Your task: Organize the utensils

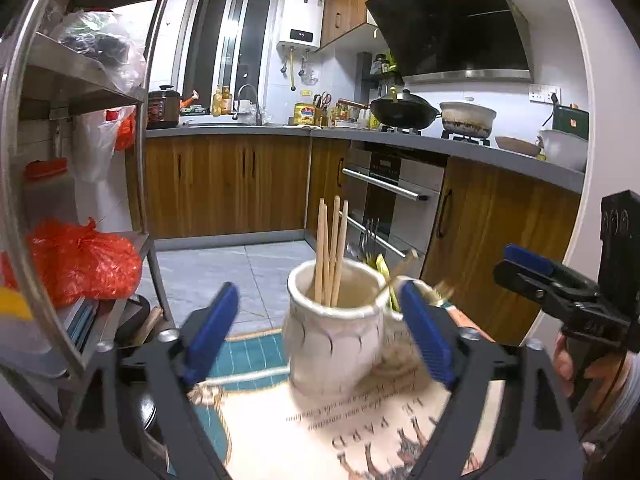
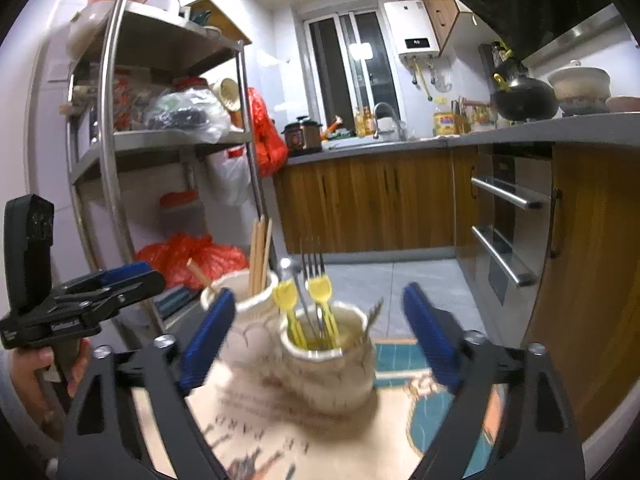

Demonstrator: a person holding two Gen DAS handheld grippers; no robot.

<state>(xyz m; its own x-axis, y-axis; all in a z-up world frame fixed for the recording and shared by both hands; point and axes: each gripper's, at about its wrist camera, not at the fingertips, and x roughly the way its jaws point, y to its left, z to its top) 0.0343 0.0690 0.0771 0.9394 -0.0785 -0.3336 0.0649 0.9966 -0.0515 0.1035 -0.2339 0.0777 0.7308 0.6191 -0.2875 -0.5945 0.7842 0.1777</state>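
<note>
Right between my left claw's (image 1: 320,332) blue pads stands a white jar (image 1: 332,340) with wooden chopsticks (image 1: 330,252) upright in it. The pads stand wide on either side of it and neither presses on it; the right pad (image 1: 428,336) lies in front of the jar's right edge in this view, so I cannot tell whether it brushes the jar. Nothing is held.

Just behind and to the right of that jar, touching or nearly so, is the second jar (image 2: 328,364). Through my right wrist's view it sits between my right claw's (image 2: 320,336) pads, nearer the middle than either one, with clear space on both sides. It holds yellow plastic forks (image 2: 320,292), a metal fork (image 2: 314,268) and a spoon (image 2: 286,266), all handle-down or standing upright; blur hides the finer detail. This claw is wide too and grips nothing.

Both jars rest on a printed mat (image 1: 360,432) with a teal border and lettering. Each claw shows at the edge of the other's view, a hand (image 2: 44,364) on its grip.

Beyond lie the tiled floor (image 1: 224,276), the steel rack (image 2: 120,160) with red bags (image 1: 80,260), wood cabinets (image 1: 224,184) and the oven (image 1: 392,200).
</note>
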